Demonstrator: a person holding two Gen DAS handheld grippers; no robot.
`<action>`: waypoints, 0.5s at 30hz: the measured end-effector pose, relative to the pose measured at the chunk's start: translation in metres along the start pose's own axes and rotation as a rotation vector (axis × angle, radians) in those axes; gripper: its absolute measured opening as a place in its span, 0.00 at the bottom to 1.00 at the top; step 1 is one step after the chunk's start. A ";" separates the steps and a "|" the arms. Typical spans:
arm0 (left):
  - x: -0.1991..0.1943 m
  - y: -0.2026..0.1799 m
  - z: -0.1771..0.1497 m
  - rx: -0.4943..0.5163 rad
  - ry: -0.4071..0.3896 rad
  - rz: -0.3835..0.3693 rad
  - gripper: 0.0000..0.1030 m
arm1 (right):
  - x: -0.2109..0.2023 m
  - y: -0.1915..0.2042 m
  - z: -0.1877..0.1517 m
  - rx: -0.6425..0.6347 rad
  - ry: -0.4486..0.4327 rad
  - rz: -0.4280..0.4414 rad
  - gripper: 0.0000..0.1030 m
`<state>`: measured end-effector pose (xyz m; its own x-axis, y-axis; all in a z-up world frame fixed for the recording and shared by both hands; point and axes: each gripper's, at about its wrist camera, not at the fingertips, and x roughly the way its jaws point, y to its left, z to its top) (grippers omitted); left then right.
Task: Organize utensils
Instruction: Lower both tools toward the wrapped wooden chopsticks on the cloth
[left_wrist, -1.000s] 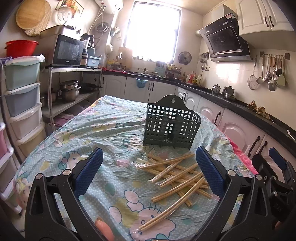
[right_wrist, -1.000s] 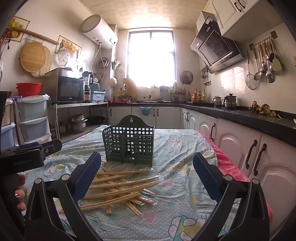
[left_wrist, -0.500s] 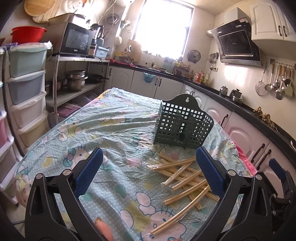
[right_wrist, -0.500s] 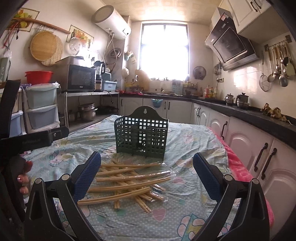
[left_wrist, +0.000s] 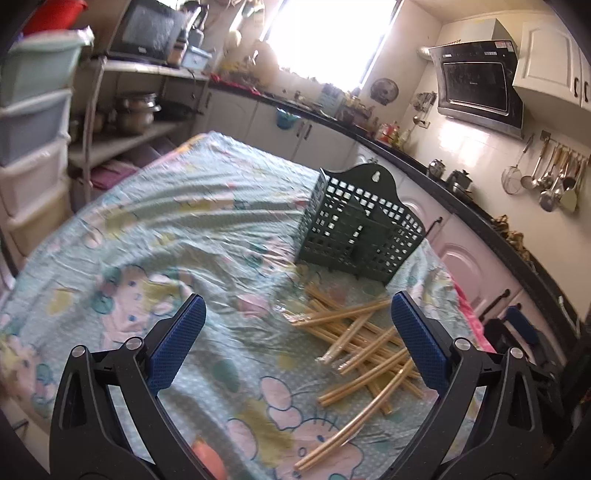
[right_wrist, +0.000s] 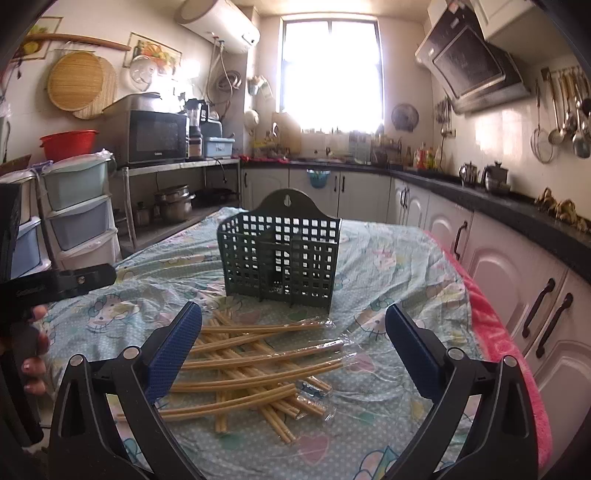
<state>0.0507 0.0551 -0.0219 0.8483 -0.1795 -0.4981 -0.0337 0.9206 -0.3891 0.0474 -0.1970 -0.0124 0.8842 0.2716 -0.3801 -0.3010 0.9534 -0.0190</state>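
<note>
A dark green plastic lattice utensil holder (right_wrist: 280, 254) with an arched back plate and a hanging hole stands upright on the table (right_wrist: 399, 266), which is covered by a pale blue cartoon-print cloth under clear plastic film; it sits toward the far middle of the tabletop. Just in front of it, on the near side, lies a loose crisscrossed heap of pale bamboo chopsticks in clear plastic sleeves (right_wrist: 255, 363), some ends close to the holder's base. The right gripper (right_wrist: 293, 339), black with blue ribbed pads, hovers above the heap with its fingers spread wide apart and nothing between them. The left gripper (left_wrist: 297, 338) is likewise spread wide and empty, over the near left part of the table, the chopstick heap (left_wrist: 364, 345) lying toward its right finger and the holder (left_wrist: 360, 230) beyond. In the right wrist view, a hand (right_wrist: 31, 349) grips the left tool's black handle at the left edge.
</note>
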 end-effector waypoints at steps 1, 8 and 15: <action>0.003 0.001 0.000 -0.009 0.012 -0.009 0.90 | 0.005 -0.002 0.001 0.005 0.008 -0.004 0.94; 0.032 0.000 -0.002 -0.045 0.109 -0.050 0.90 | 0.031 -0.016 0.000 0.030 0.077 -0.027 0.94; 0.060 0.003 -0.005 -0.090 0.197 -0.088 0.81 | 0.053 -0.030 -0.004 0.046 0.159 -0.039 0.94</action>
<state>0.0992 0.0449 -0.0571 0.7307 -0.3303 -0.5975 -0.0186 0.8652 -0.5011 0.1015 -0.2120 -0.0358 0.8261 0.2139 -0.5213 -0.2481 0.9687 0.0043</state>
